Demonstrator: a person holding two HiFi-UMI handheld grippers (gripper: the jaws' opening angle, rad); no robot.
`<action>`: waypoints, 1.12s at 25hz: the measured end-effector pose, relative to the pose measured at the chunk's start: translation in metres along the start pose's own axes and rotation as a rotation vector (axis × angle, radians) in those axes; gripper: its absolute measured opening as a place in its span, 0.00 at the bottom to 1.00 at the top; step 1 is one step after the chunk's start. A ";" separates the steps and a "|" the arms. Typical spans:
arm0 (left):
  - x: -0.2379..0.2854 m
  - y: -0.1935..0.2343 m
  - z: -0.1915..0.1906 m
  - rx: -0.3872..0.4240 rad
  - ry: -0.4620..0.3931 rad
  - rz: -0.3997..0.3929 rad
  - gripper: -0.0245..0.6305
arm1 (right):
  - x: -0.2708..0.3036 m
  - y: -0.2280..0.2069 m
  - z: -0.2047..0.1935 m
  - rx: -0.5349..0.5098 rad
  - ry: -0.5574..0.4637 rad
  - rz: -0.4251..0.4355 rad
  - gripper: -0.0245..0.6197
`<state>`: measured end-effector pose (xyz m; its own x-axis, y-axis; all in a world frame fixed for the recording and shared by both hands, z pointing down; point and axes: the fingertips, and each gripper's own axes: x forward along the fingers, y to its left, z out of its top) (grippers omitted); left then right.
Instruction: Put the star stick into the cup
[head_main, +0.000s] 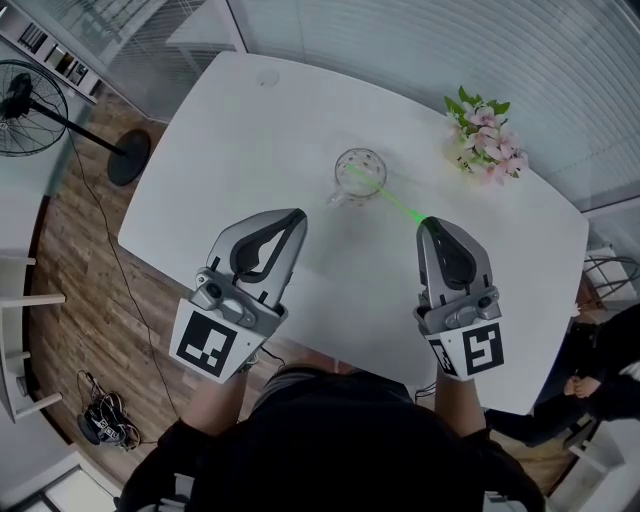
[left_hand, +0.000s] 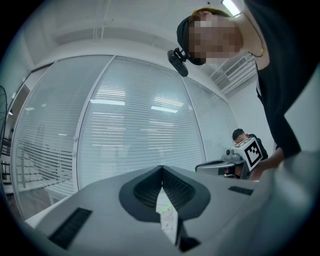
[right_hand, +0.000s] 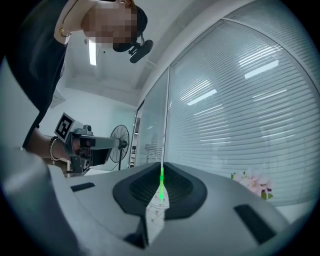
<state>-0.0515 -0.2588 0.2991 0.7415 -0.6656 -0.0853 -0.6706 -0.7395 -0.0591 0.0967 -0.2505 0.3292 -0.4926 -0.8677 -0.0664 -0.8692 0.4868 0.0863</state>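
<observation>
Your right gripper (head_main: 425, 222) is closed on the star stick (head_main: 395, 203). In the right gripper view the jaws meet at their tips, and the green shaft is pinched right there, pointing straight ahead. You hold it at its near end, the end farthest from the cup (head_main: 360, 172). From the pads the stick runs across to the cup, and in the head view its far end lies over the cup's mouth. I cannot tell from that view whether it has gone below the rim.

Expect the stick to weigh almost nothing. It looks stiff enough to stay straight, but it is so thin that it will probably swivel in the pads if the tip knocks the glass. A grip this far back gives you reach at the cost of control over the tip, so hold firmly. The cup looks like light glass and would likely slide or tip if pushed sideways.

The stick is a straight, slim, bright green rod. The star cannot be made out in any view.

Your left gripper (head_main: 297, 214) is on the near left of the cup, with its jaws together and nothing in them. The cup is clear and stands upright on the white table (head_main: 250, 130), with a bunch of pink flowers (head_main: 487, 140) well off to its right.
</observation>
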 end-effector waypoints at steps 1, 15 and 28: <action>0.000 0.001 0.000 0.001 -0.001 0.001 0.06 | 0.001 0.000 -0.001 0.001 0.004 -0.001 0.07; -0.007 0.012 -0.002 0.003 0.002 0.042 0.06 | 0.014 0.003 -0.012 -0.015 0.036 0.019 0.07; -0.015 0.016 -0.001 0.001 0.007 0.073 0.06 | 0.024 0.004 -0.015 -0.019 0.038 0.031 0.07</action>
<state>-0.0732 -0.2605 0.3009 0.6906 -0.7185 -0.0822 -0.7230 -0.6887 -0.0541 0.0816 -0.2709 0.3427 -0.5173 -0.8554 -0.0252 -0.8522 0.5122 0.1069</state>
